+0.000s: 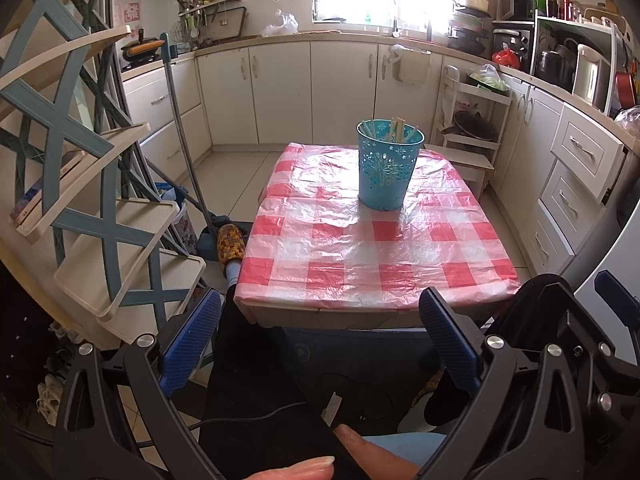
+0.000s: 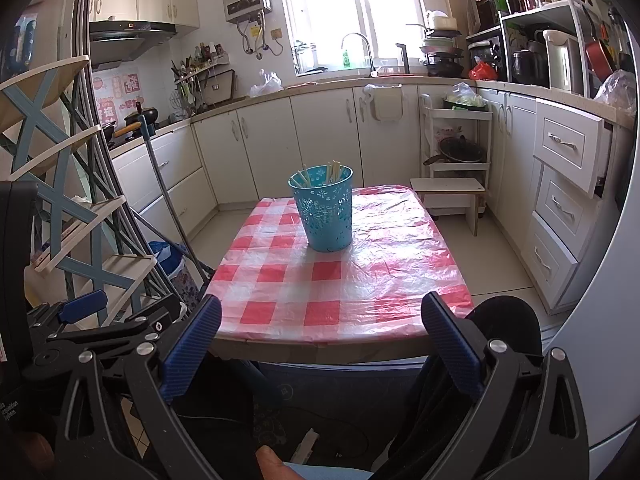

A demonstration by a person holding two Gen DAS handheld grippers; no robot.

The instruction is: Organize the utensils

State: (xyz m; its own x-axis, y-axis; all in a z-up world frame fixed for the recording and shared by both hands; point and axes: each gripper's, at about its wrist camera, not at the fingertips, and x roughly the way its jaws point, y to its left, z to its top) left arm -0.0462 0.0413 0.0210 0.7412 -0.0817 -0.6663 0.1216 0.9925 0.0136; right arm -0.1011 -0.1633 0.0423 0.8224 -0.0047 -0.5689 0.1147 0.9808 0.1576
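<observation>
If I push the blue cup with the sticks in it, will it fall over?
Maybe. The blue cup is tall and narrower at its base, so a high push could tip it. Its cut-out walls suggest it is light. On the shiny plastic tablecloth a low push would probably slide it.

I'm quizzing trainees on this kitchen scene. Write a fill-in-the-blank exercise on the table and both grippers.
1. The turquoise perforated metal holder stands upright on the red-and-white ____ plastic tablecloth.
2. The pale chopsticks stand inside the ____.
3. The left gripper and right gripper both have their jaws ____ and hold nothing.
4. Apart from the holder, the tablecloth carries ____ other objects.

Missing words: checked; holder; open; no
</observation>
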